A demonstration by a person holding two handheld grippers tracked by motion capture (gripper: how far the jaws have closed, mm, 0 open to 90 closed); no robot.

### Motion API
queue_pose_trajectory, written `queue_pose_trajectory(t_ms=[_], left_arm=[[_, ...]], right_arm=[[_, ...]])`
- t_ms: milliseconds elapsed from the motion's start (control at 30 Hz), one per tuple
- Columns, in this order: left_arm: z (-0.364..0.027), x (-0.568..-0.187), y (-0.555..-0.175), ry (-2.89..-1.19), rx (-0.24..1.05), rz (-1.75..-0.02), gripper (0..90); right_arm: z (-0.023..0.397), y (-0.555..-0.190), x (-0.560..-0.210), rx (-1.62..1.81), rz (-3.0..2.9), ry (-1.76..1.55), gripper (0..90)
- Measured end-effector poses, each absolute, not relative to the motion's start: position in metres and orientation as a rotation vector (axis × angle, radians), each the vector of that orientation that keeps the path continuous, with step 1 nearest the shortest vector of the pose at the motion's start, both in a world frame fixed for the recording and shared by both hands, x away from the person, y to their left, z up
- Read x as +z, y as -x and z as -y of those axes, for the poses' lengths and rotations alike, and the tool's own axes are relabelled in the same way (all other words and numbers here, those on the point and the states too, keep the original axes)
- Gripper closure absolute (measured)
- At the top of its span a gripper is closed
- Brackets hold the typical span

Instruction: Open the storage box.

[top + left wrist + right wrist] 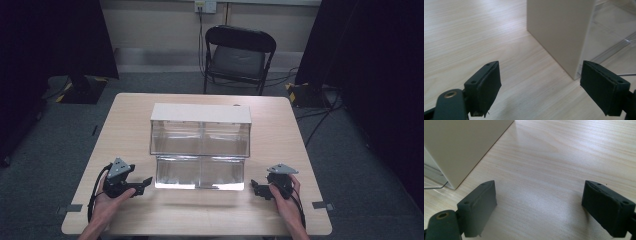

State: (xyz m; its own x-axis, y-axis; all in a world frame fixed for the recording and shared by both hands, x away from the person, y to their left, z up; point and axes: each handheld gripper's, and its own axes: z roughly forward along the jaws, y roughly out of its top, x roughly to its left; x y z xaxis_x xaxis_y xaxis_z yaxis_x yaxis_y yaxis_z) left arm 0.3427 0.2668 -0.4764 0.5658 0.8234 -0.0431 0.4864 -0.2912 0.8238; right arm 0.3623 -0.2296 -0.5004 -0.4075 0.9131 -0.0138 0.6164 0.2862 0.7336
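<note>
Left claw: the left claw (142, 184) sits low over the near left part of the surface (130, 125), held in a hand (107, 200); its jaws are spread wide with nothing between them; in the left gripper view (540, 87) they frame bare wood, and the beige side wall of the cabinet stands ahead and to the right.
Cabinet: a drawer cabinet (200, 132) with a white top and clear fronts stands in the middle of the surface, between the two claws; it shows an upper row of two clear compartments; below them a lower clear tray (200, 172) juts toward the person; whether anything lies inside cannot be told.
Right claw: the right claw (256, 187) rests over the near right part of the surface, held in the other hand (287, 200); its jaws also stand wide apart and grip nothing; in the right gripper view (539, 207) the cabinet's beige side stands at the upper left, clear of the jaws.
Surroundings: a black folding chair (239, 57) stands beyond the far edge; cables (320, 117) trail on the grey floor (360, 170) at the right; dark curtains (50, 40) hang at both sides.
</note>
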Motion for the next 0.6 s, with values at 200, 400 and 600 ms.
queue_pose_trajectory(t_ms=[200,400,600], left_arm=[[-0.266,-0.476,-0.337,-1.942,0.435,-1.020,15.8],[-0.260,-0.473,-0.330,-1.949,0.424,-0.964,16.3],[-0.259,-0.474,-0.328,-1.981,0.417,-0.942,17.5]], right_arm=[[0.230,-0.362,-0.500,0.917,-2.127,-1.371,11.4],[0.230,-0.362,-0.500,0.917,-2.127,-1.371,11.4],[0.230,-0.362,-0.500,0.917,-2.127,-1.371,11.4]])
